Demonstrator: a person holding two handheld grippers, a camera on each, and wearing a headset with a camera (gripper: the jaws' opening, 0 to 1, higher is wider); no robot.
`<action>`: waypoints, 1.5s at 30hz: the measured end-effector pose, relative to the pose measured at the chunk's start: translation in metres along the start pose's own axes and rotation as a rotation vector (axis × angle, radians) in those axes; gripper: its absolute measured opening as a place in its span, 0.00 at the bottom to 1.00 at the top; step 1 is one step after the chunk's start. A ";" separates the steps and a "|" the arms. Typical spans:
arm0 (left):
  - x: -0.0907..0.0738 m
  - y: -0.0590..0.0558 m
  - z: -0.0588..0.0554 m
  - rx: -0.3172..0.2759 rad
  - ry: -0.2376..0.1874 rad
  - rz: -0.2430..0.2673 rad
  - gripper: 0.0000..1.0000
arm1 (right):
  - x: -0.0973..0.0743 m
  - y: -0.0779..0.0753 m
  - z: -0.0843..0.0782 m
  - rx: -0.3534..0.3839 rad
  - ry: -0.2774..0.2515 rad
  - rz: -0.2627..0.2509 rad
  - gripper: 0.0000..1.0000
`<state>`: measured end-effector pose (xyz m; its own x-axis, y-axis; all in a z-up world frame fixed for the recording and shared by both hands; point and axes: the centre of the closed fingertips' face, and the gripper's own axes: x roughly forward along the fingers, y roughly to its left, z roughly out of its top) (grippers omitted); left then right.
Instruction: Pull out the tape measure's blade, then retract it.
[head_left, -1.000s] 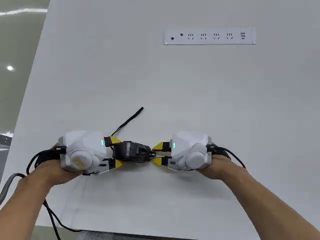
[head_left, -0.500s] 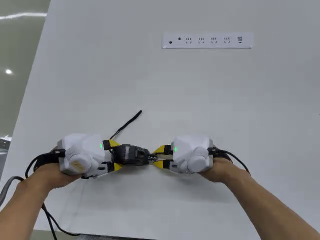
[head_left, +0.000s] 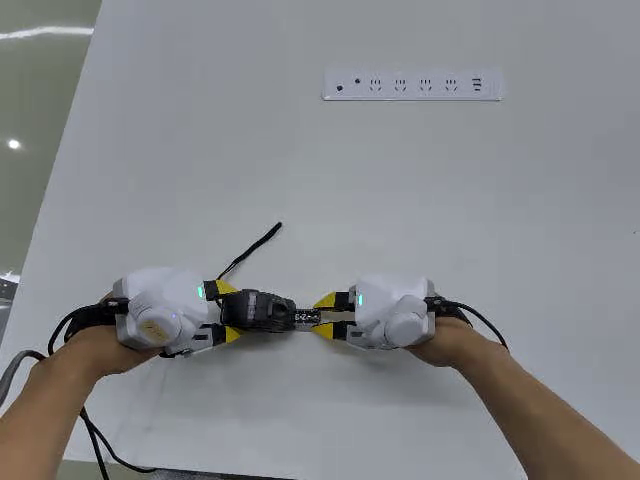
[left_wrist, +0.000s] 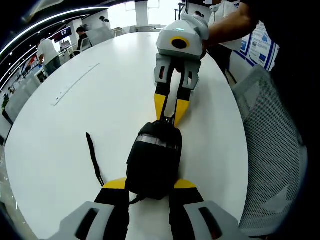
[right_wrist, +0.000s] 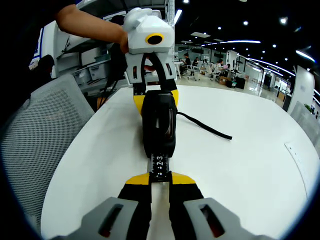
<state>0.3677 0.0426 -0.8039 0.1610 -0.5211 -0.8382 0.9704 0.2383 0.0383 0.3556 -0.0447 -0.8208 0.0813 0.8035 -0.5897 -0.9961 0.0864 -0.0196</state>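
The tape measure (head_left: 258, 309) lies low over the near part of the white counter (head_left: 400, 200), between the two hand-held grippers, its black case lengthwise from left to right. The left hand-held gripper (head_left: 232, 310) is clamped on the case: in the left gripper view its yellow-tipped jaws (left_wrist: 150, 185) press against the two sides of the case's rear end (left_wrist: 154, 160). The right hand-held gripper (head_left: 322, 317) faces it from the right, just beside the front of the case, its jaws closed together on the tip of the blade (head_left: 305, 317). A short length of blade spans the small gap between case and jaws; in the right gripper view it shows black printed numbers (right_wrist: 159, 165) right ahead of the pinching tips (right_wrist: 160, 179), with the case (right_wrist: 159, 122) beyond it and the left hand-held gripper (right_wrist: 156, 100) behind that.

A thin black strap (head_left: 255, 246) runs from the left end of the case and trails out flat on the counter toward the far side; the left gripper view shows it (left_wrist: 92, 157) lying left of the case. A white power strip (head_left: 412, 85) lies on the far part of the counter, well apart from the tape measure. In the left gripper view the right hand-held gripper (left_wrist: 170, 112) points straight at the case's front.
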 end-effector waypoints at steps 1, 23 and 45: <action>0.000 0.000 0.000 -0.001 0.000 0.000 0.27 | -0.001 0.000 0.000 0.000 0.000 0.000 0.10; 0.000 0.000 0.000 -0.004 0.001 -0.002 0.27 | -0.018 0.001 -0.011 0.001 0.004 0.004 0.10; 0.000 -0.001 0.001 -0.007 -0.001 -0.003 0.27 | -0.036 0.000 -0.022 0.007 0.007 0.010 0.10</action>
<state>0.3673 0.0415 -0.8035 0.1586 -0.5222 -0.8380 0.9695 0.2430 0.0320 0.3518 -0.0862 -0.8175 0.0715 0.8002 -0.5954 -0.9965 0.0828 -0.0085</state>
